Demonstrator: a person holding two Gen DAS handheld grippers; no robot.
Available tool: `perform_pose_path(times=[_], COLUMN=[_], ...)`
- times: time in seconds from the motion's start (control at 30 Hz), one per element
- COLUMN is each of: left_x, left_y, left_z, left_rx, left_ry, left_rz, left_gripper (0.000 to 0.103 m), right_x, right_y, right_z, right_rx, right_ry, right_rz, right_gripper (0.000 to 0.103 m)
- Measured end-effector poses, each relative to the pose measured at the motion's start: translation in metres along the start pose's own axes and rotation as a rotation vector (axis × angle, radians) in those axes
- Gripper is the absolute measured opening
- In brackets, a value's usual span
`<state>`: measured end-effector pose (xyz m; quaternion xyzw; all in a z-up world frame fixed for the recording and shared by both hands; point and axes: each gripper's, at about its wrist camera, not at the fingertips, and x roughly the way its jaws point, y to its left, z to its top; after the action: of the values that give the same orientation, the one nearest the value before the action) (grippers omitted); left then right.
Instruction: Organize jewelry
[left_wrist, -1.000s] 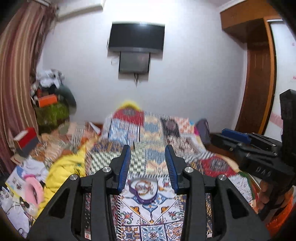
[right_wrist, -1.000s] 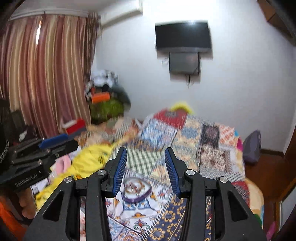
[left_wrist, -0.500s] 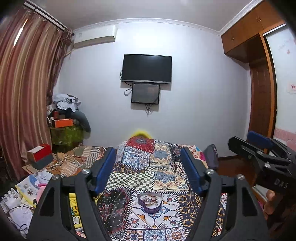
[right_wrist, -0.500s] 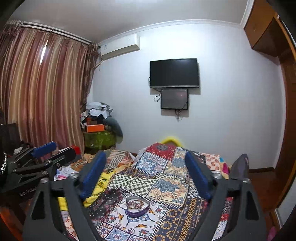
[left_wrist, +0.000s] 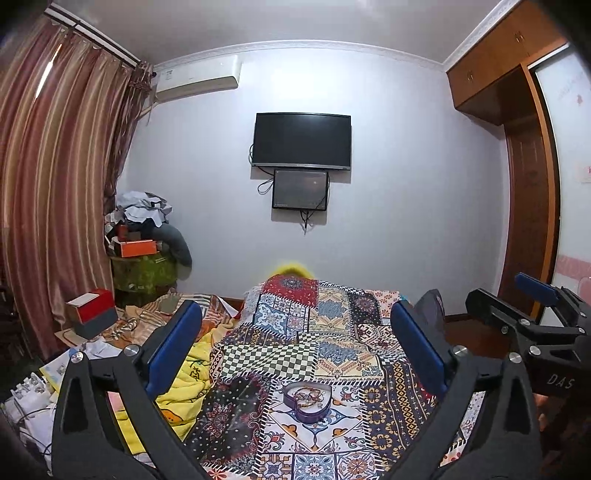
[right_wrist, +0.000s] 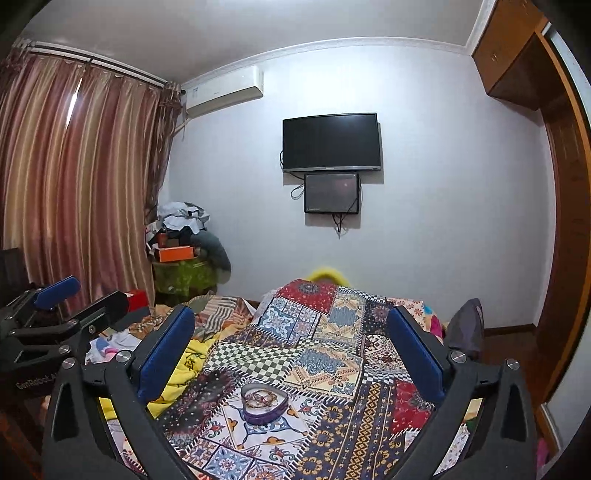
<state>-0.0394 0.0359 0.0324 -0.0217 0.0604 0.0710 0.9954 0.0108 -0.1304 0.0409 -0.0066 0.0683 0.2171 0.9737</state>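
Note:
A purple heart-shaped box (left_wrist: 308, 400) (right_wrist: 264, 402) lies open on the patchwork bed cover, with a tangle of gold and beaded jewelry inside it. My left gripper (left_wrist: 295, 349) is held above and well back from the box, wide open, nothing between its blue pads. My right gripper (right_wrist: 291, 350) is also wide open and empty, at a similar height. The right gripper (left_wrist: 532, 321) shows at the right edge of the left wrist view. At the left edge of the right wrist view I see the left gripper (right_wrist: 59, 314).
The patchwork cover (left_wrist: 332, 350) spreads over the bed, with a yellow blanket (left_wrist: 184, 376) on its left. Boxes and clutter (left_wrist: 92, 314) line the left side by the curtains. A wooden wardrobe (left_wrist: 524, 184) stands at the right. A TV (left_wrist: 301, 142) hangs on the far wall.
Both grippers opened from nearly shut to wide open and rose, pulling back from the heart-shaped box, which now looks smaller and lower in both views.

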Motion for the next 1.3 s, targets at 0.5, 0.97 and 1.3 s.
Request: perform_pose_path(times=[0.5, 0.97, 1.3], left_x=[0.002, 0.007, 0.008], left_y=[-0.009, -0.01, -0.01], left_z=[-0.001, -0.003, -0.003], left_rx=[0.017, 0.008, 0.01], left_ry=[0.006, 0.02, 0.023], left_rz=[0.013, 0.022, 0.015], left_gripper=[0.102, 0.103, 0.102], right_x=[-0.005, -0.007, -0.007], right_y=[-0.001, -0.002, -0.006], right_z=[0.0, 0.001, 0.002], right_rx=[-0.004, -0.003, 0.004], right_ry=[0.008, 0.014, 0.019], right_rz=[-0.008, -0.011, -0.012], right_gripper=[0.103, 0.103, 0.103])
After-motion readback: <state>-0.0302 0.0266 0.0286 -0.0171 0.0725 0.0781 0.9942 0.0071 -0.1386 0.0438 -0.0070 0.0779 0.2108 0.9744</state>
